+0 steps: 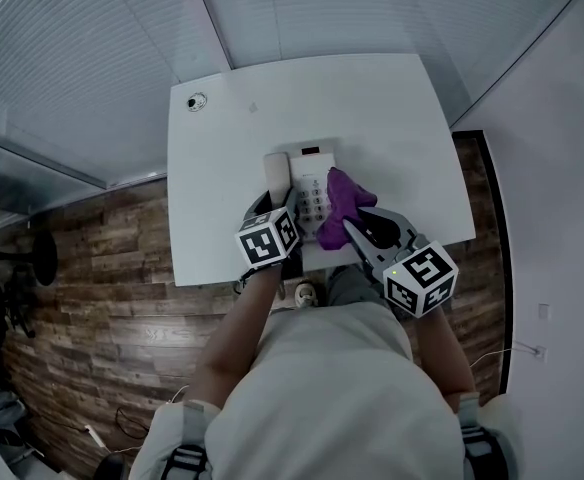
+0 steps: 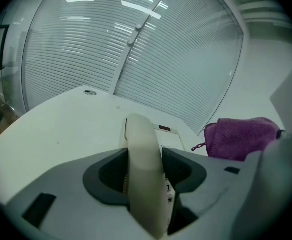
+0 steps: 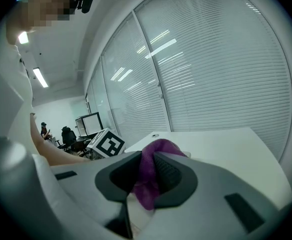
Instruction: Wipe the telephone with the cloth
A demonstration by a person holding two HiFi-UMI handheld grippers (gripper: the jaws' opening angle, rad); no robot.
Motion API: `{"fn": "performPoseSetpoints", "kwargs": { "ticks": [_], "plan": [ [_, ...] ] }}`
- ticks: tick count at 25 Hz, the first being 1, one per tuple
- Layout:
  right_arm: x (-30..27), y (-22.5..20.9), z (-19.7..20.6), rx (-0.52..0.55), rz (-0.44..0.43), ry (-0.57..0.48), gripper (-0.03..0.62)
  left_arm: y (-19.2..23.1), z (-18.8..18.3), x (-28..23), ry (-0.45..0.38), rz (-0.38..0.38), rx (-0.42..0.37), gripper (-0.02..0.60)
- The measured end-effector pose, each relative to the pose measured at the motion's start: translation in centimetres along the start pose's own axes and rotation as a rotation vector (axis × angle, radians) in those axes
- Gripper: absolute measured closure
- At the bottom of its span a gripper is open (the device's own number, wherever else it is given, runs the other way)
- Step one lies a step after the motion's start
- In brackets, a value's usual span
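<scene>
Two grippers meet at the white telephone (image 1: 312,180), which sits near the front edge of the white table (image 1: 392,118). The left gripper (image 2: 145,166) is clamped on the cream handset (image 2: 141,144) at the phone's left side, and the keys just beside it read "7" and "*". The right gripper (image 3: 147,176) pinches the purple cloth (image 3: 151,159), which lies against the phone's right side.
</scene>
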State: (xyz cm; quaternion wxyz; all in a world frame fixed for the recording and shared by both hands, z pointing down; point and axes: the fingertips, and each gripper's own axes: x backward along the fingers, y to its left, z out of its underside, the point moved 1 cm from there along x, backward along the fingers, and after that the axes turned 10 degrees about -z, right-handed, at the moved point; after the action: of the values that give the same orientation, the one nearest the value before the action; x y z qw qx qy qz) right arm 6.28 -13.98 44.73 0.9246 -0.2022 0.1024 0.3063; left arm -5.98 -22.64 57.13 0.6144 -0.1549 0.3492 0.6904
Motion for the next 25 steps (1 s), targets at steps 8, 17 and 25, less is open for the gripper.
{"fn": "performPoseSetpoints", "kwargs": {
  "ticks": [8,17,25],
  "plan": [
    [-0.2,0.2,0.4,-0.001,0.001,0.004,0.511,-0.8,0.1,0.3,0.037,0.086,-0.011,0.308],
    [-0.6,0.9,0.4,0.001,0.011,-0.011,0.511,0.7,-0.5,2.7,0.005,0.112,0.003,0.265],
    [-1.2,2.4,0.7,0.0,0.035,-0.033,0.511,2.9,-1.8,7.3,-0.108,0.091,0.017,0.362]
  ]
}}
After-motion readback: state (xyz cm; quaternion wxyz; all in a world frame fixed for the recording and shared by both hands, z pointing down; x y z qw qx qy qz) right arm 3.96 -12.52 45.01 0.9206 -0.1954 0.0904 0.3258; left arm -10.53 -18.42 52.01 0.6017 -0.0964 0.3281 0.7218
